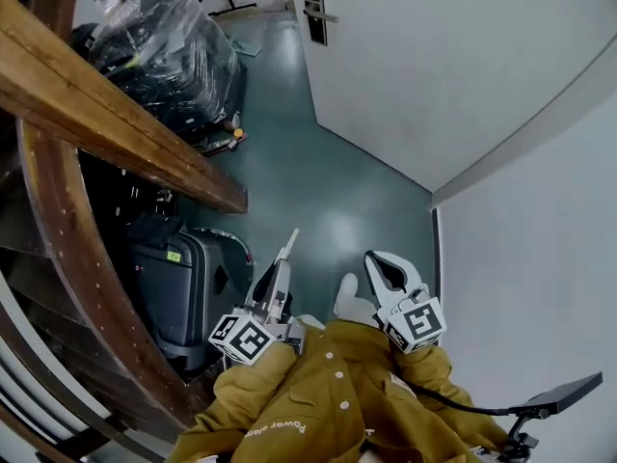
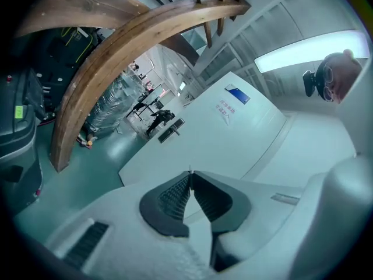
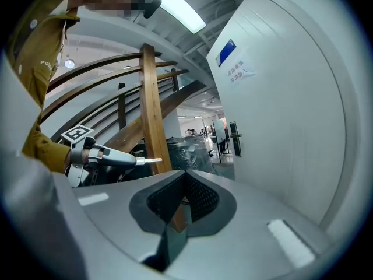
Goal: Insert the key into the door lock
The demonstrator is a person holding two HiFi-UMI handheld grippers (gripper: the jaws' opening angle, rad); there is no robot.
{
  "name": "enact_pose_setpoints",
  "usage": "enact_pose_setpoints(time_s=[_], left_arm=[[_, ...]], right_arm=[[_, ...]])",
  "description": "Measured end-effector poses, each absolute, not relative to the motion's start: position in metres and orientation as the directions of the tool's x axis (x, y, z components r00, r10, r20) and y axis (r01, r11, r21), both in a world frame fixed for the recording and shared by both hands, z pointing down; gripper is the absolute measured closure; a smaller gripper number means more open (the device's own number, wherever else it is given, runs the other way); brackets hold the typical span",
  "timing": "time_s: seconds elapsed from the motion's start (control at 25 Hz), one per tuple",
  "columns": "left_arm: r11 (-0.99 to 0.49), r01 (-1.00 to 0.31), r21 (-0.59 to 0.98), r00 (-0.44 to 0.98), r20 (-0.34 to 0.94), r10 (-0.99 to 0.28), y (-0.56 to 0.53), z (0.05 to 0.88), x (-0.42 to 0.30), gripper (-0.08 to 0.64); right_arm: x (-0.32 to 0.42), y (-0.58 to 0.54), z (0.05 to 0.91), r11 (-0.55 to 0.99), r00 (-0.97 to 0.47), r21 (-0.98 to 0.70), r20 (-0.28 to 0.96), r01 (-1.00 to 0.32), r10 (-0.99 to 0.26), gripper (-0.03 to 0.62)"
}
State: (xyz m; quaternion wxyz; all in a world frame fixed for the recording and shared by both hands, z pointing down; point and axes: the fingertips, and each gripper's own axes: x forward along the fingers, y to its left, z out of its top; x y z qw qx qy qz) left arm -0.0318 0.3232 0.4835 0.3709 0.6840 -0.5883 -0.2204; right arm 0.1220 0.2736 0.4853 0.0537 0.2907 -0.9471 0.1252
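A white door stands ahead with a black lock plate and lever handle (image 1: pixel 314 10), also visible in the left gripper view as the lock plate (image 2: pixel 171 129) and in the right gripper view as the lock plate (image 3: pixel 234 139). My left gripper (image 1: pixel 286 257) is shut on a pale metal key (image 1: pixel 292 240) that sticks out forward past its tips. From the right gripper view the key (image 3: pixel 152 160) shows clearly; in the left gripper view only the key's tip (image 2: pixel 190 171) peeks out. My right gripper (image 1: pixel 372 258) is beside it, jaws closed together and holding nothing. Both are well short of the door.
A curved wooden stair beam (image 1: pixel 116 114) runs along the left. Under it stands a dark suitcase (image 1: pixel 183 287), and a plastic-wrapped stack of black goods (image 1: pixel 169 51) lies further on. A white wall (image 1: pixel 540 258) closes the right side. The floor (image 1: pixel 299 172) is green.
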Motion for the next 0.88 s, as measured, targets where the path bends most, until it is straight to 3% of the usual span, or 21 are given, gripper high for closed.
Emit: enact_pose_setpoints(time_s=[0.52, 0.88], left_arm=[[-0.019, -0.627, 0.779, 0.178, 0.119, -0.977, 0.142, 0.487, -0.074, 0.537], [-0.114, -0.57, 0.814, 0.289, 0.069, -0.955, -0.047, 0.477, -0.142, 0.537]], right_arm=[[0.079, 0.091, 0.492, 0.818, -0.842, -0.204, 0.193, -0.537, -0.505, 0.586], [-0.01, -0.081, 0.475, 0.803, -0.81, -0.141, 0.208, -0.58, -0.548, 0.586]])
